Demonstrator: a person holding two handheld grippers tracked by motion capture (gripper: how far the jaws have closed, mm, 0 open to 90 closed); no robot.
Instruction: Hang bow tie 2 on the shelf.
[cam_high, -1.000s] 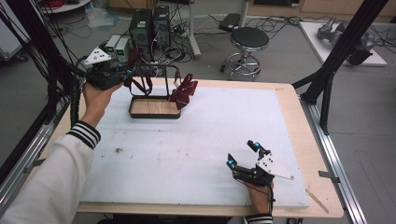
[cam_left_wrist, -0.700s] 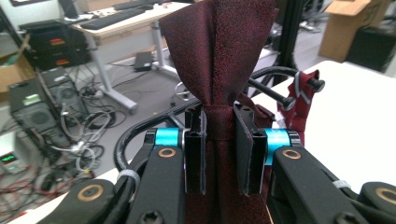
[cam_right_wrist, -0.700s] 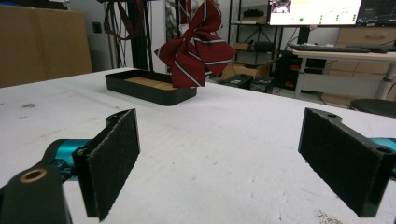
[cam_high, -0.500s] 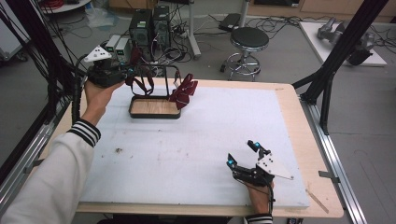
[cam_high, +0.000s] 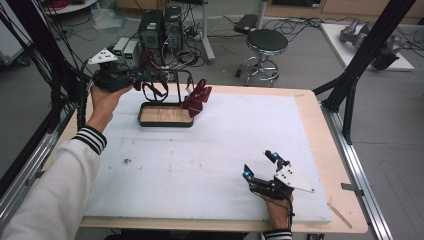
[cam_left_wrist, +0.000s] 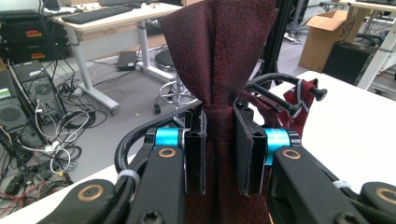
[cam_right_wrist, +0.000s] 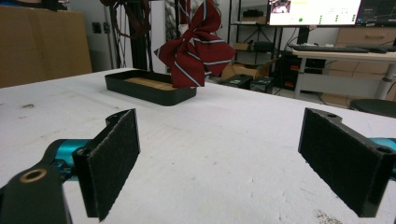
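Up close, left claw (cam_left_wrist: 219, 154) pinching dark red tie (cam_left_wrist: 219, 51), right claw (cam_right_wrist: 233, 154) spread.

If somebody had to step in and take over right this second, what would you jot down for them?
Left tool: shut on the dark red tie, held up at the far left of the table by the black rack.
Right tool: open, holding nothing, resting near the front edge of the white mat.
Striped bow tie: hanging at the rack's right side, above the wood-lined tray.
Done: the bow tie is hung and the tie is gripped.
Left: probably draping the tie on the rack, then letting go.
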